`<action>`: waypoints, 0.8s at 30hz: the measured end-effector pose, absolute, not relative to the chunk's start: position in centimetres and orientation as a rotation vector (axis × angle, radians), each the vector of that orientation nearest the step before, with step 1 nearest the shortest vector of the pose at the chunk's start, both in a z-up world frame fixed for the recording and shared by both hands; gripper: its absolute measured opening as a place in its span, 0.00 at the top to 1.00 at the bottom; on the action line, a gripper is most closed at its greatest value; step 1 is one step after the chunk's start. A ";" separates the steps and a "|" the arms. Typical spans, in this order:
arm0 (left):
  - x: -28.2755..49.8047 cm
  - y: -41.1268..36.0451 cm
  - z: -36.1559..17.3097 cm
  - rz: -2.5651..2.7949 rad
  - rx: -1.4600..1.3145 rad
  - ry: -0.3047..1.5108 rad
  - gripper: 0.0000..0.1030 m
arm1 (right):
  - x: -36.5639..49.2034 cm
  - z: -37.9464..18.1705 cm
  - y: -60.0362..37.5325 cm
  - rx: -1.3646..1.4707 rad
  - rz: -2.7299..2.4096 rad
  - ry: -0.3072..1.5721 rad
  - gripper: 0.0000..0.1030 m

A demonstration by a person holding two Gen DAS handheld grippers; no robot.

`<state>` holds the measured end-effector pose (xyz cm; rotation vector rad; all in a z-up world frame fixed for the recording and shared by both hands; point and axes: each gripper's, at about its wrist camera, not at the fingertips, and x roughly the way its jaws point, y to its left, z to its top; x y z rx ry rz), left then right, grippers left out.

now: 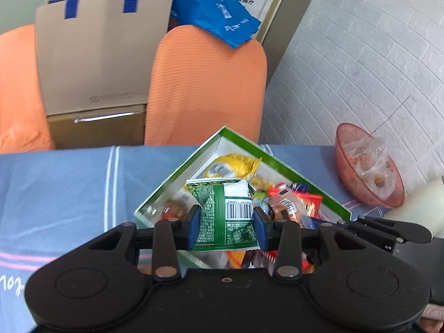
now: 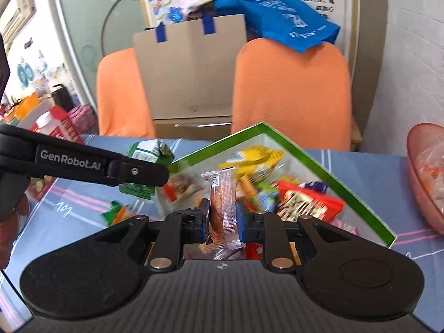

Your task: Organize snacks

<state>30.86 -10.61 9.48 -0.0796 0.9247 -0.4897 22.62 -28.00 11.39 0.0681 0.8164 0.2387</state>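
Note:
My left gripper is shut on a green snack packet with a barcode, held above the green-rimmed white box. That box holds a yellow packet and several other wrapped snacks. In the right wrist view my right gripper is shut on a clear-wrapped brown snack bar, upright over the same box. The left gripper's arm crosses from the left with the green packet showing behind it. Red packets lie in the box.
The blue tablecloth covers the table. A pink bowl with clear wrappers stands at the right. Two orange chair backs and a cardboard box sit behind the table. A small green-orange wrapper lies left of the snack box.

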 end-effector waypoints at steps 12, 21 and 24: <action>32.2 -10.4 7.2 -0.412 -0.034 0.906 0.00 | 23.8 8.8 -28.4 -0.041 0.202 0.806 0.08; 29.6 -2.0 8.9 -0.246 -0.176 0.926 0.00 | 22.0 11.4 -27.0 -0.011 0.261 0.745 0.00; 28.6 1.0 8.5 -0.156 -0.205 0.962 0.00 | 21.4 12.0 -25.8 -0.004 0.330 0.758 0.00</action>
